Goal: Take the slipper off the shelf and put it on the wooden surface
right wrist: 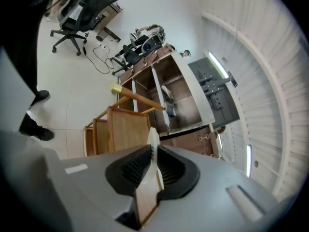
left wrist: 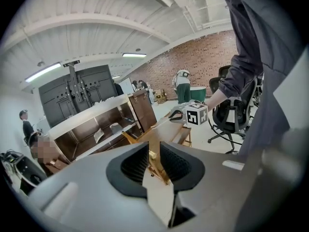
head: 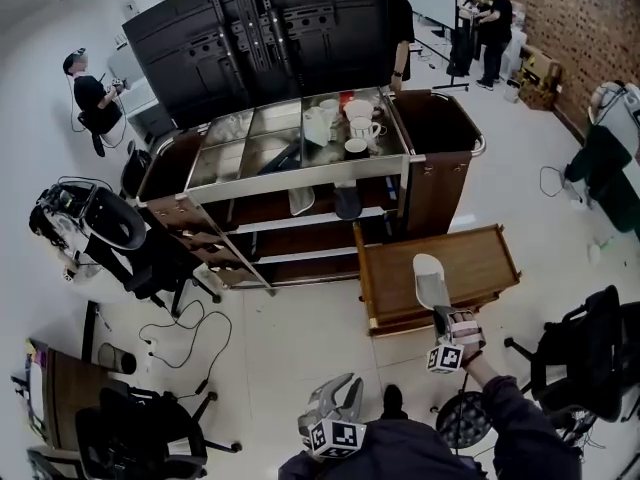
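My right gripper (head: 441, 318) is shut on the heel end of a pale grey slipper (head: 430, 278), which hangs sole-up over the right part of the low wooden cart (head: 480, 258). In the right gripper view the slipper's thin edge (right wrist: 153, 141) sits pinched between the pads, with the wooden surface (right wrist: 126, 129) beyond. Two more slippers, one white (head: 301, 200) and one dark (head: 347, 203), lie on the shelf of the brown rack (head: 300, 223). My left gripper (head: 338, 393) stays low by my body, a little open and empty; its own view shows the narrow gap between its pads (left wrist: 153, 161).
The rack's top tray holds cups and a jug (head: 350, 123). Office chairs stand at the right (head: 590, 358) and left (head: 130, 238). Cables (head: 180, 338) trail on the floor at the left. People stand at the back of the room.
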The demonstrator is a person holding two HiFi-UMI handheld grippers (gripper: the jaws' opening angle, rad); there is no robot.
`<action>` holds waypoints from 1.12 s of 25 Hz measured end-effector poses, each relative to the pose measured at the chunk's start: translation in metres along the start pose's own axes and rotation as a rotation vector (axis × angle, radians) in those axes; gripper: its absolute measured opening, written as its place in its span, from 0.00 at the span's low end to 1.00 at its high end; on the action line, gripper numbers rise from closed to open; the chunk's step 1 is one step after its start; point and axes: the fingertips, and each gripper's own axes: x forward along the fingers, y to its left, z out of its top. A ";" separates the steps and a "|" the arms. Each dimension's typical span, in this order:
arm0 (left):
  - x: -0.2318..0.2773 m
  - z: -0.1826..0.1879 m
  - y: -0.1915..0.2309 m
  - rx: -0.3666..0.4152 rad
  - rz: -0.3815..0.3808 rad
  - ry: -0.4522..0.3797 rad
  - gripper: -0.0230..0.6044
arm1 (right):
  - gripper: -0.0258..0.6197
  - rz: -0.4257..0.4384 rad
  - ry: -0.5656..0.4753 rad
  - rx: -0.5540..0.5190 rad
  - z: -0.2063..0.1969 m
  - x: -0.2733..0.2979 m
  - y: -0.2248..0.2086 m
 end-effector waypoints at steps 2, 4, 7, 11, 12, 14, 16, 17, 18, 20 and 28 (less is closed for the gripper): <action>-0.017 -0.010 0.018 0.001 0.013 -0.025 0.18 | 0.10 -0.027 -0.021 -0.010 0.034 -0.012 -0.014; -0.035 -0.023 0.036 -0.006 0.028 -0.045 0.18 | 0.10 -0.053 -0.049 -0.028 0.071 -0.020 -0.026; -0.063 -0.047 0.058 -0.028 0.048 -0.062 0.18 | 0.10 -0.100 -0.101 -0.058 0.131 -0.033 -0.044; -0.091 -0.077 0.089 -0.051 0.090 -0.056 0.18 | 0.10 -0.148 -0.201 -0.081 0.221 -0.030 -0.072; -0.097 -0.082 0.096 -0.063 0.103 -0.055 0.18 | 0.10 -0.152 -0.226 -0.090 0.244 -0.027 -0.077; -0.105 -0.097 0.108 -0.088 0.133 -0.048 0.18 | 0.10 -0.155 -0.269 -0.109 0.284 -0.013 -0.084; -0.109 -0.112 0.123 -0.123 0.170 -0.035 0.18 | 0.10 -0.149 -0.308 -0.125 0.325 0.013 -0.089; -0.110 -0.119 0.131 -0.144 0.192 -0.029 0.18 | 0.10 -0.144 -0.327 -0.137 0.345 0.028 -0.092; -0.111 -0.126 0.140 -0.165 0.213 -0.024 0.18 | 0.10 -0.142 -0.344 -0.153 0.365 0.045 -0.094; -0.112 -0.142 0.160 -0.204 0.258 -0.008 0.18 | 0.10 -0.145 -0.376 -0.184 0.403 0.081 -0.101; -0.107 -0.197 0.274 -0.332 0.446 0.143 0.18 | 0.10 -0.068 -0.365 -0.246 0.524 0.290 -0.111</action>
